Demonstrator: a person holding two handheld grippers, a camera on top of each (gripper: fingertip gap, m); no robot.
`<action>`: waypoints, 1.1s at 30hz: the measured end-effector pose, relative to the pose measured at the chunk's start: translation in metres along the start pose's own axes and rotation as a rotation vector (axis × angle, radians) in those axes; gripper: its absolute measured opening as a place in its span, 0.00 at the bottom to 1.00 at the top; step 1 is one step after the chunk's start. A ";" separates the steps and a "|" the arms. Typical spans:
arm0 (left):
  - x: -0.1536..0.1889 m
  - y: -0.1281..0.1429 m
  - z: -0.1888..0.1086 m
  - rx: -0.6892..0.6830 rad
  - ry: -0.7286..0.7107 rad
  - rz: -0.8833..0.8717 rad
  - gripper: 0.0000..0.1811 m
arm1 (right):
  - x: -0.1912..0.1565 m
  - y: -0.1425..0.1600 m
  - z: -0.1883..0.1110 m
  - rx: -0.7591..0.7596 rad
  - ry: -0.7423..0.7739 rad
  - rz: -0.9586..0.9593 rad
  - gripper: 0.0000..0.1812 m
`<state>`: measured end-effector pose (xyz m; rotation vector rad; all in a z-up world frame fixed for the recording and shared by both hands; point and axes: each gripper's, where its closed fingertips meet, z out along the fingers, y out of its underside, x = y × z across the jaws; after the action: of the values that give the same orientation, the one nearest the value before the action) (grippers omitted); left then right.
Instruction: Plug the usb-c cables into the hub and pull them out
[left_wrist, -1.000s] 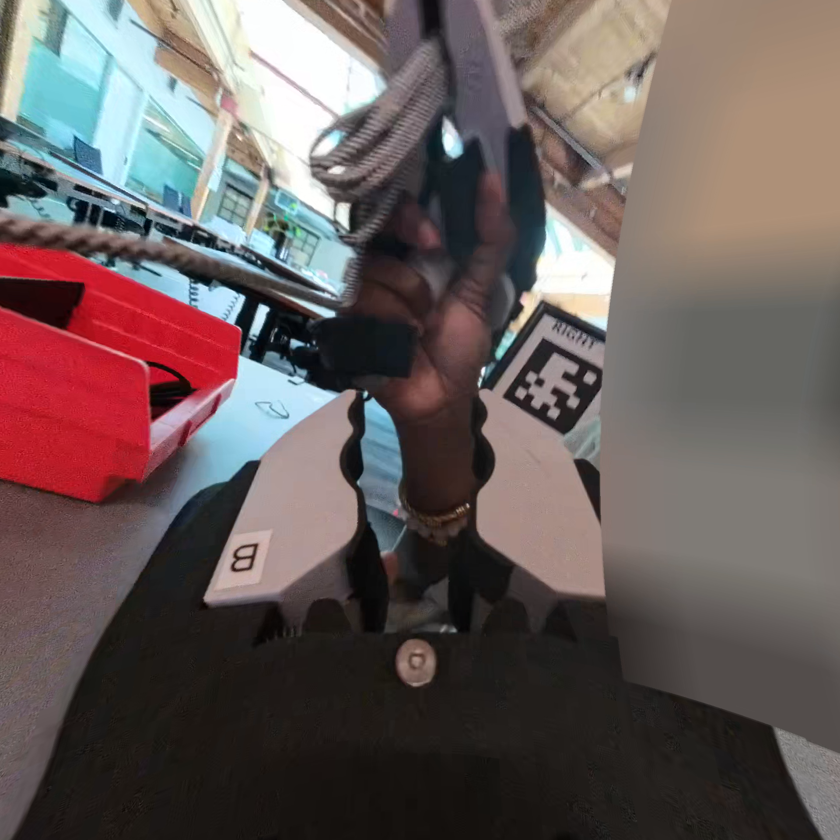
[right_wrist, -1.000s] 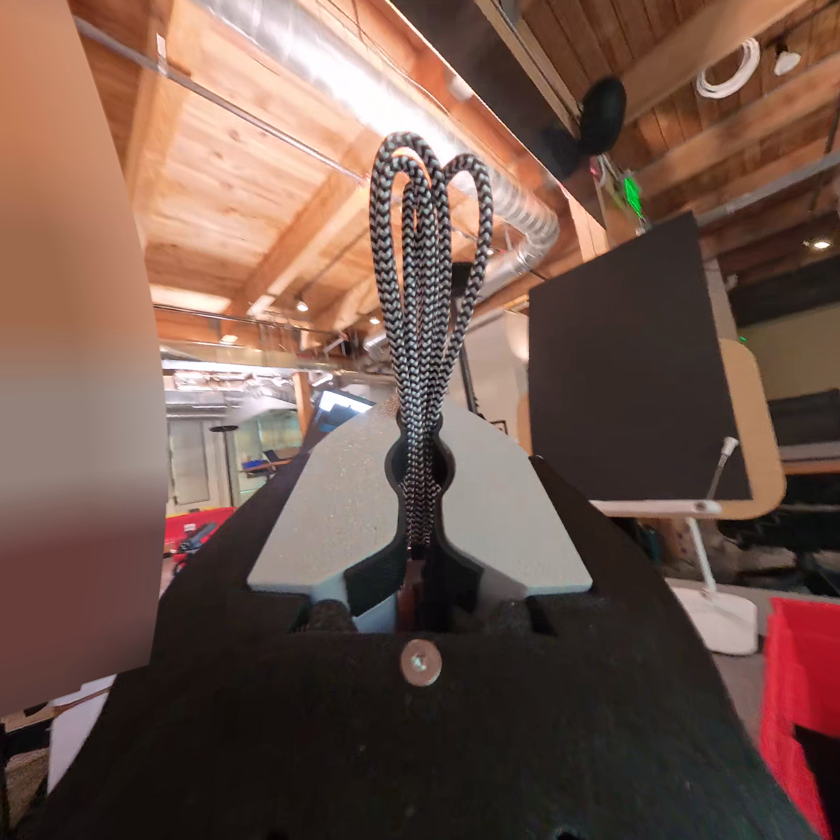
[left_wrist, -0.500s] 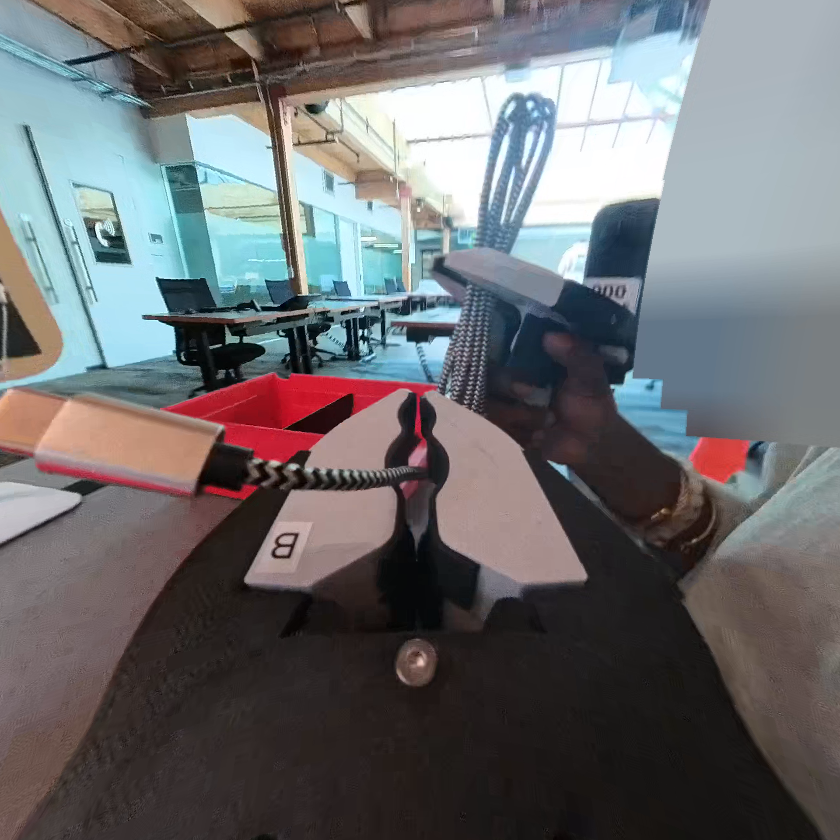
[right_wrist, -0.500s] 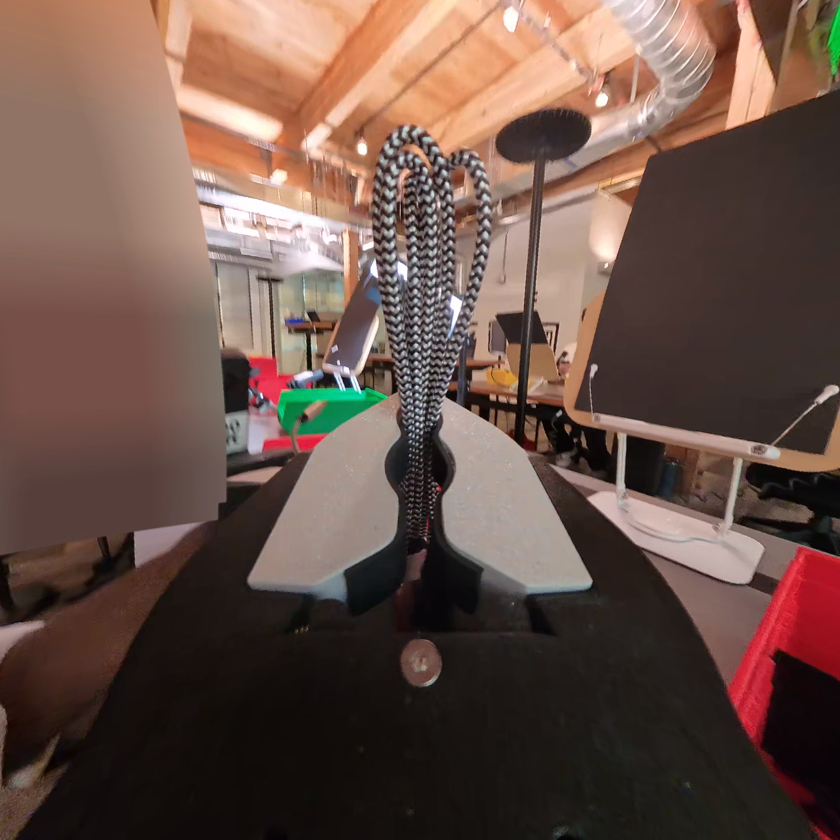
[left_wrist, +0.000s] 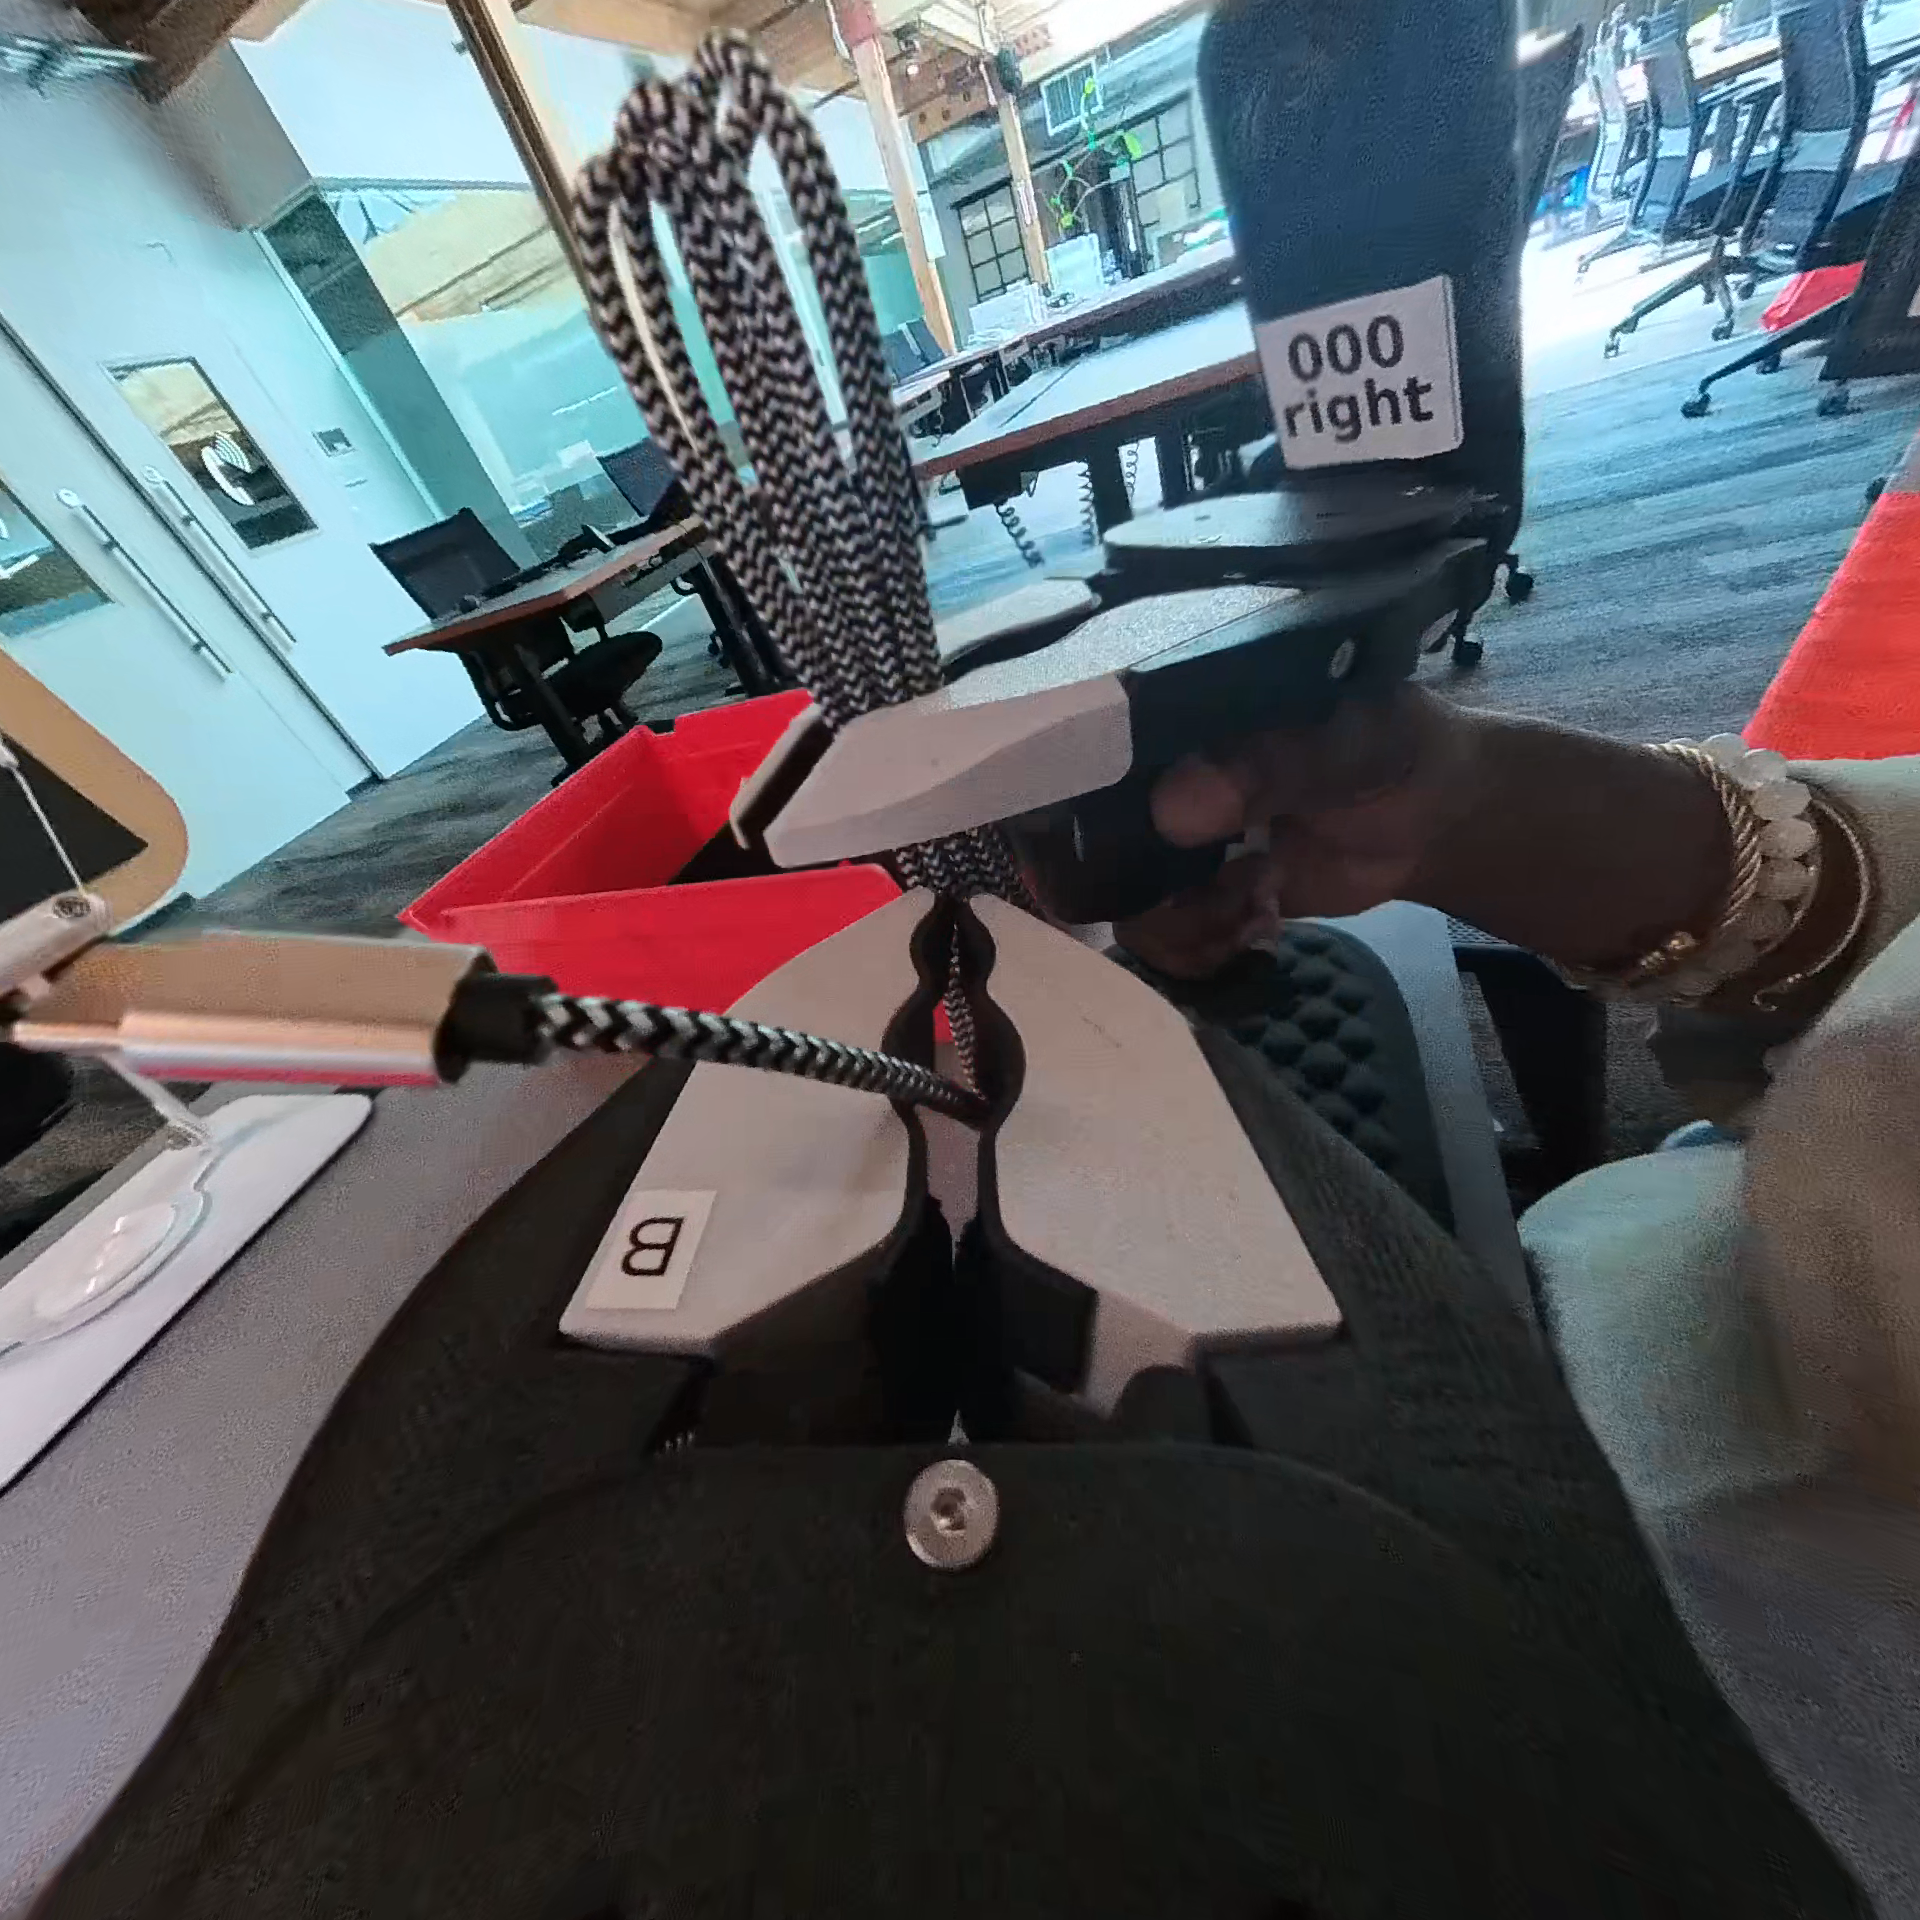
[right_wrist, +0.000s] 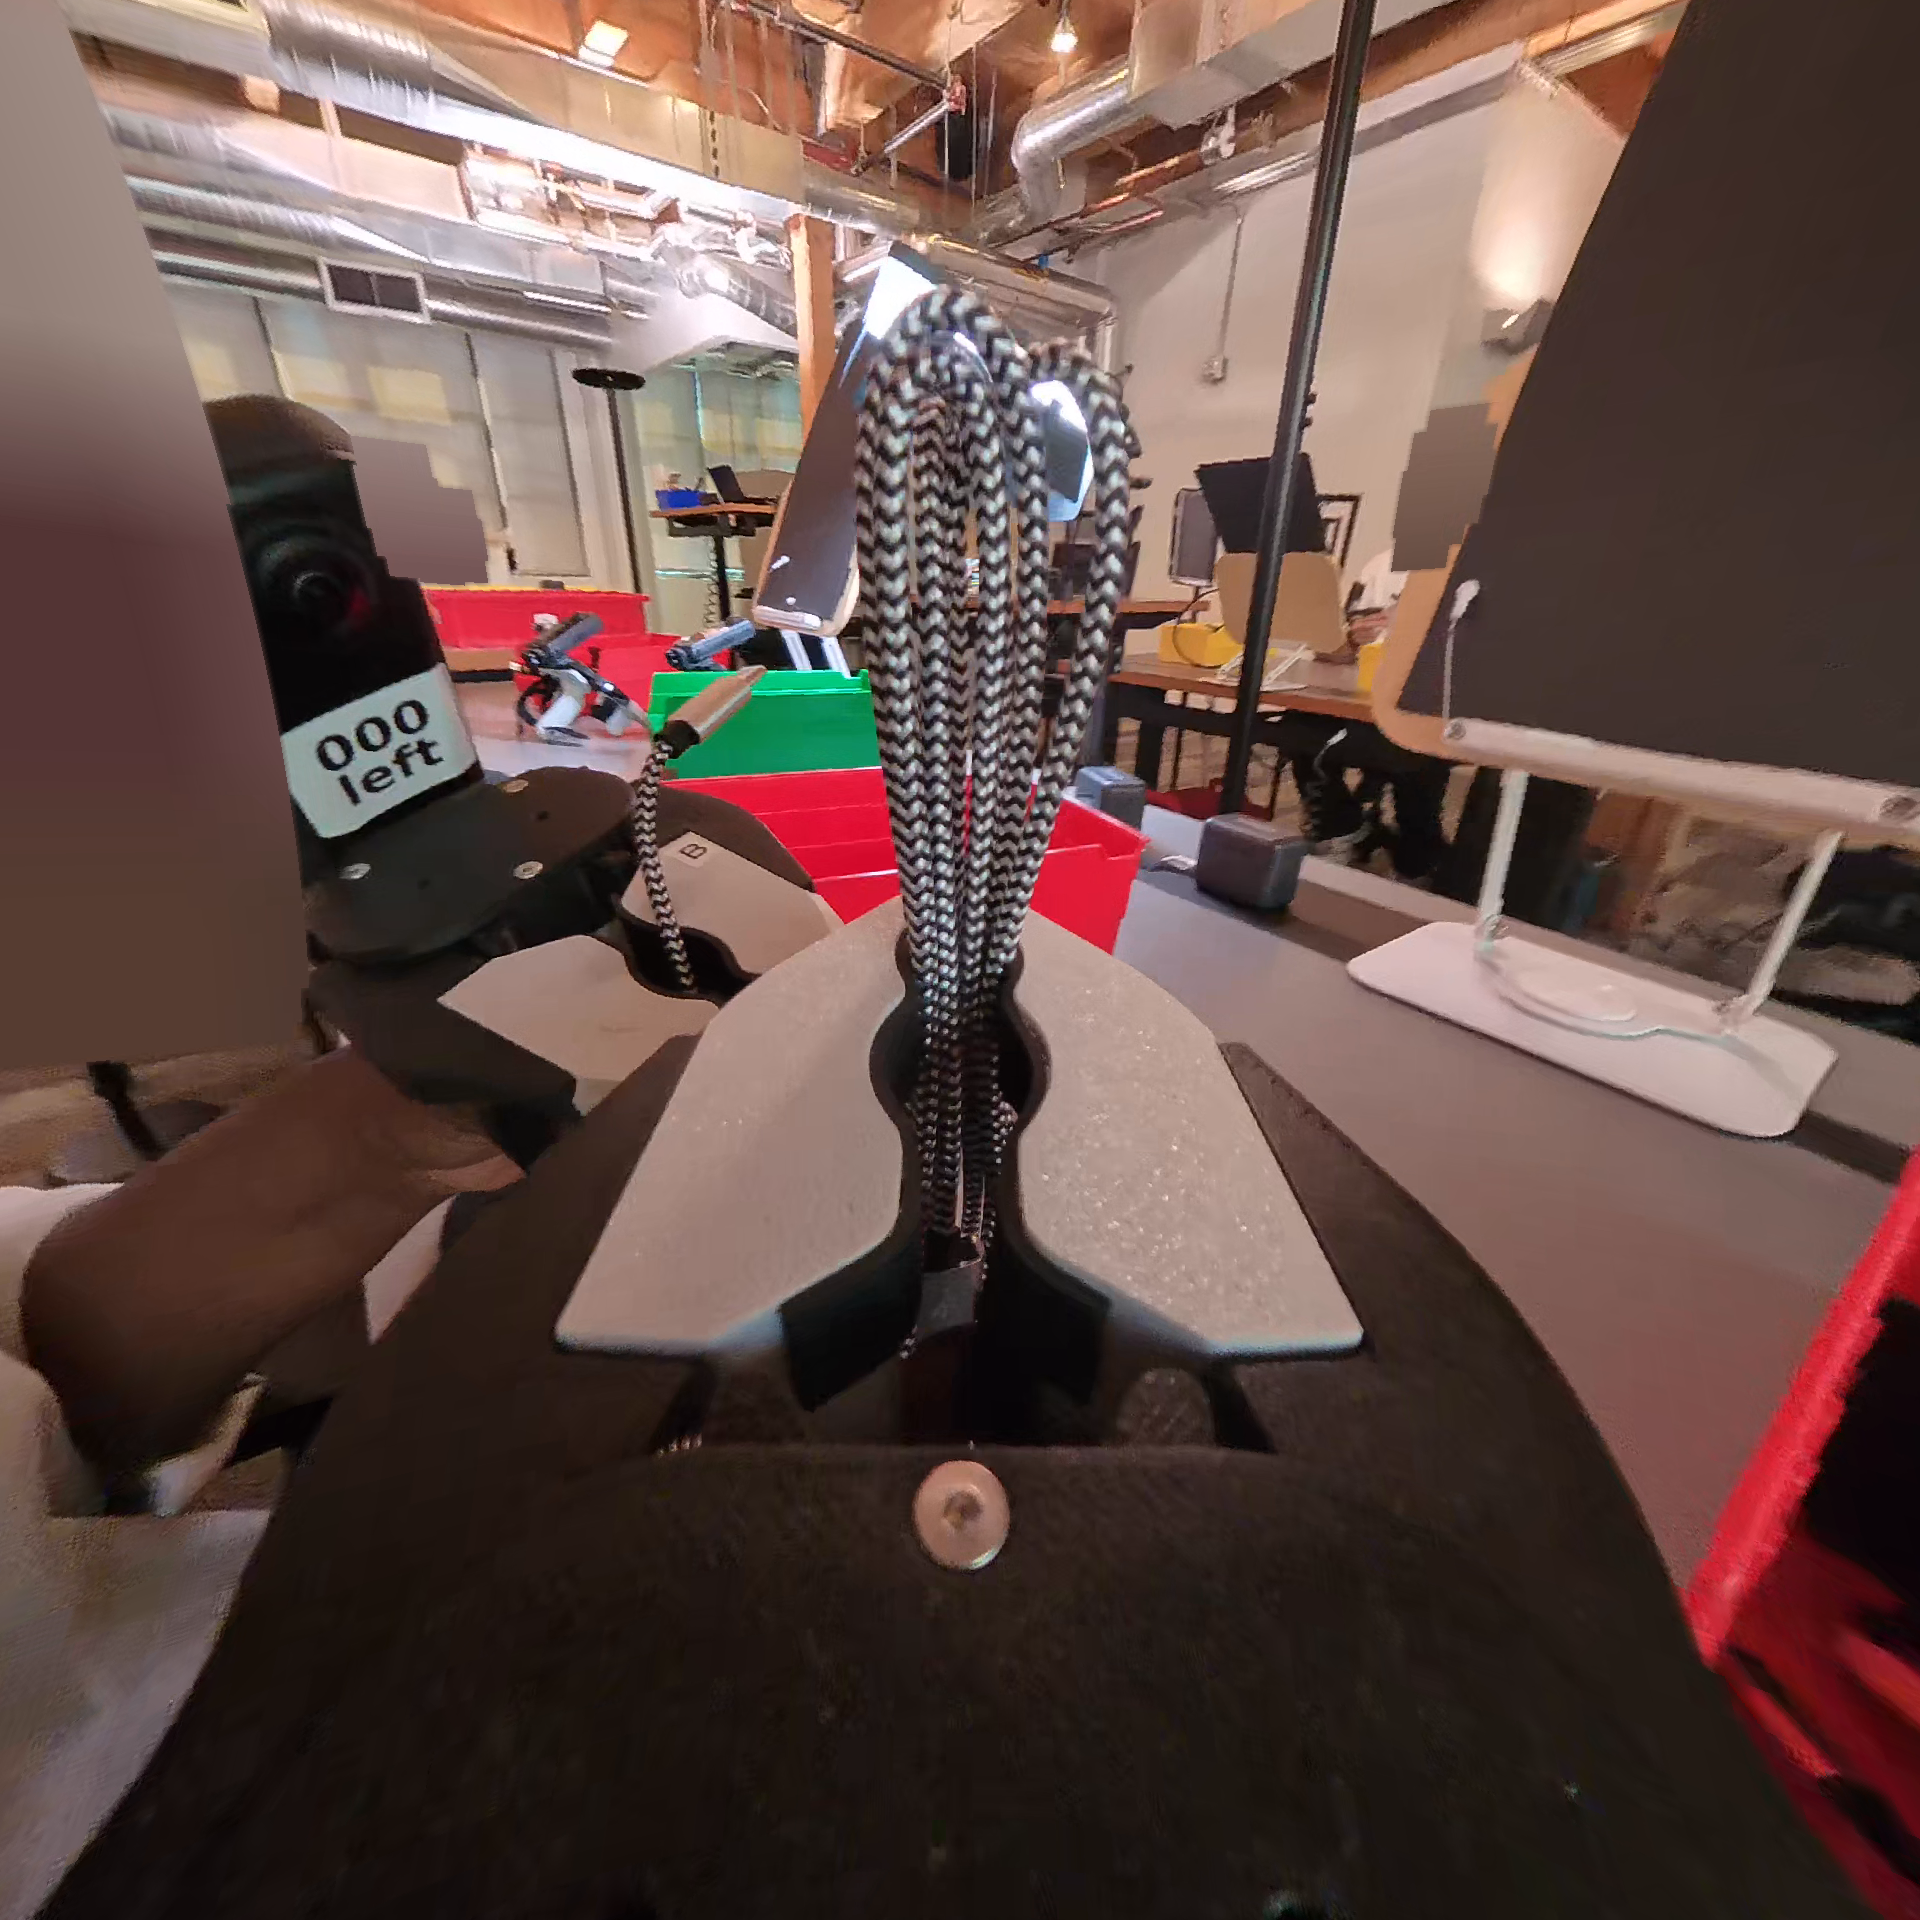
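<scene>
My left gripper (left_wrist: 951, 914) is shut on a black-and-white braided cable (left_wrist: 727, 1044). The cable's silver plug (left_wrist: 260, 1008) sticks out to the left of the fingers. My right gripper (right_wrist: 961, 930) is shut on a folded bundle of braided cable (right_wrist: 977, 644) whose loops stand up above the fingers. In the left wrist view the right gripper (left_wrist: 935, 779) is just above and ahead of my left one, with the bundle (left_wrist: 769, 395) rising from it. In the right wrist view the left gripper (right_wrist: 665, 935) is at the left, its plug (right_wrist: 717, 707) pointing up. No hub is visible.
A red bin (left_wrist: 644, 862) stands ahead of the left gripper on the grey table (left_wrist: 156, 1455). A white stand with a dark panel (right_wrist: 1579, 997) is on the table to the right. Red and green bins (right_wrist: 779, 748) are stacked behind. A red bin edge (right_wrist: 1818, 1455) is at the right.
Both grippers have tilted down from the ceiling toward the table and come close together. The left gripper, open a second ago, is now shut on the cable near its plug.
</scene>
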<state>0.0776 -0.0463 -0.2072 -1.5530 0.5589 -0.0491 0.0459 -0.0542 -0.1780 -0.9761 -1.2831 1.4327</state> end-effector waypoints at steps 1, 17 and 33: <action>0.001 0.003 0.000 -0.009 0.008 -0.006 0.00 | 0.000 0.003 0.000 -0.003 -0.013 0.029 0.05; 0.017 0.041 -0.009 -0.236 0.150 -0.031 0.00 | -0.035 0.024 0.008 -0.045 -0.257 0.088 0.18; 0.031 0.075 -0.007 -0.484 0.220 -0.129 0.03 | -0.056 0.052 0.026 -0.316 -0.241 -0.159 0.12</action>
<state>0.0781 -0.0612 -0.2874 -2.0711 0.6764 -0.1965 0.0268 -0.1147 -0.2278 -0.8987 -1.7649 1.2757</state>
